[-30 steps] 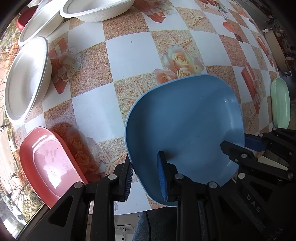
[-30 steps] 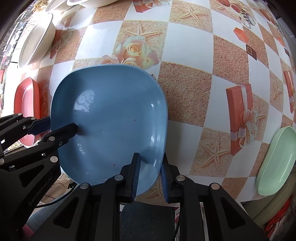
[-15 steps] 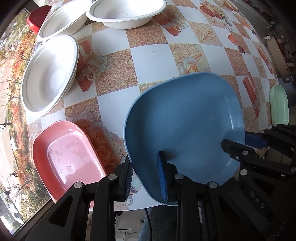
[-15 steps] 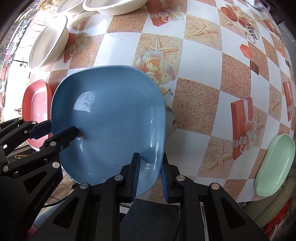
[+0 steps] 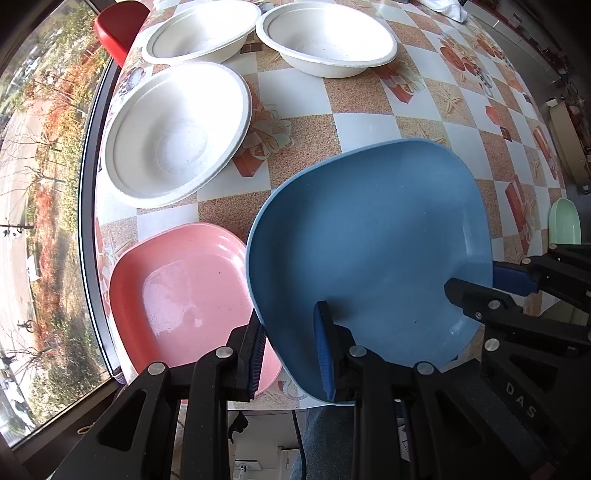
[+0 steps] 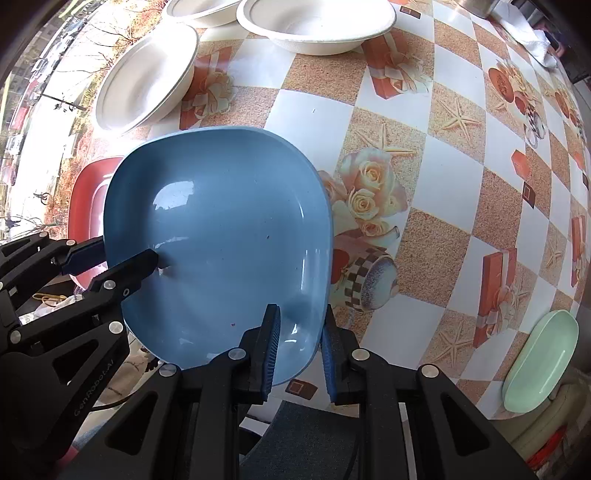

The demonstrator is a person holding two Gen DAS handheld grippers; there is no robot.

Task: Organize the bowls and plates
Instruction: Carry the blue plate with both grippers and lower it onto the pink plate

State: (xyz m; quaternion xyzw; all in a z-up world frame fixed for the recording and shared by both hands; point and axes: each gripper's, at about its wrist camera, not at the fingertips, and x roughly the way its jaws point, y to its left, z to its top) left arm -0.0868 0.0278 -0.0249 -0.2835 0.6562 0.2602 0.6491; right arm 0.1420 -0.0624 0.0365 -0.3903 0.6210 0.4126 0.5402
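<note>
Carrying the blue plate [image 5: 369, 236] between us, we have lifted it off the surface [image 5: 332, 122] and swung it toward the pink plate [image 5: 184, 288], now just left of the left gripper [image 5: 291, 343]. Both the left and the right gripper [image 6: 299, 343] keep their jaws clamped on its rim, so stacking looks next.

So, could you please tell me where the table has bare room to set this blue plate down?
The widest free patch lies right of the blue plate, on the checked cloth between the white bowls at the far edge and the green dish. The left is crowded: the pink plate and another white bowl fill that side.
</note>
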